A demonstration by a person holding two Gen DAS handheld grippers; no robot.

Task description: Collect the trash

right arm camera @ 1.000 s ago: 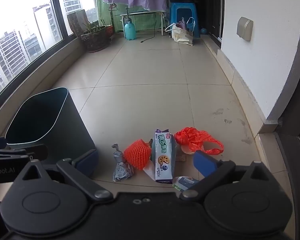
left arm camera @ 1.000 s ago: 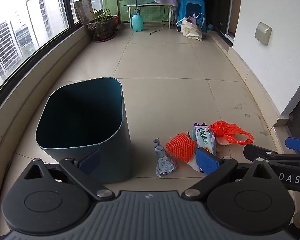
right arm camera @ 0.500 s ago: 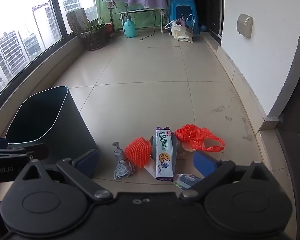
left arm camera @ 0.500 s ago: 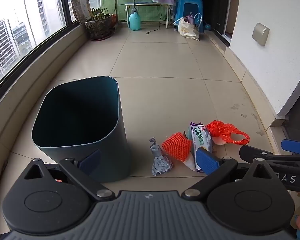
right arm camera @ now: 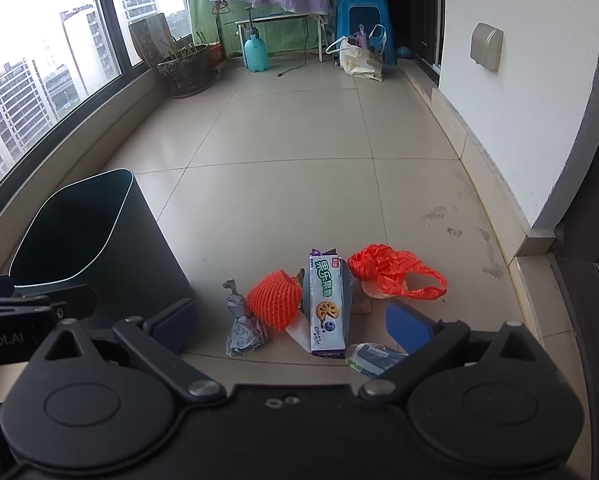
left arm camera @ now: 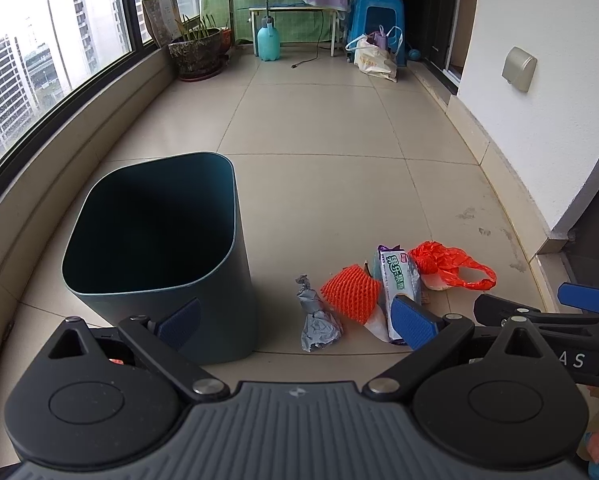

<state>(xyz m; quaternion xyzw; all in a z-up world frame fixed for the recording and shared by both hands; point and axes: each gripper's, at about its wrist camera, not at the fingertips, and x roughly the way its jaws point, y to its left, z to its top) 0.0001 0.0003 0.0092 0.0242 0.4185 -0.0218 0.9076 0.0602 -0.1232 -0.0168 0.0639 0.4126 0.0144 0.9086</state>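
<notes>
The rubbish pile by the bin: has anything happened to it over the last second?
Nothing was picked up or dropped. Only the cameras drifted slightly: both views tilted up a little. The left gripper and right gripper stay open and empty; the teal bin, grey wrapper, orange foam net, biscuit pack and orange bag lie unmoved.

Both views have tilted a little: the dark teal bin [left arm camera: 155, 248] and the litter, including the biscuit packet [right arm camera: 326, 300] and orange foam net [left arm camera: 351, 292], now sit slightly higher in frame; nothing on the floor has shifted
</notes>
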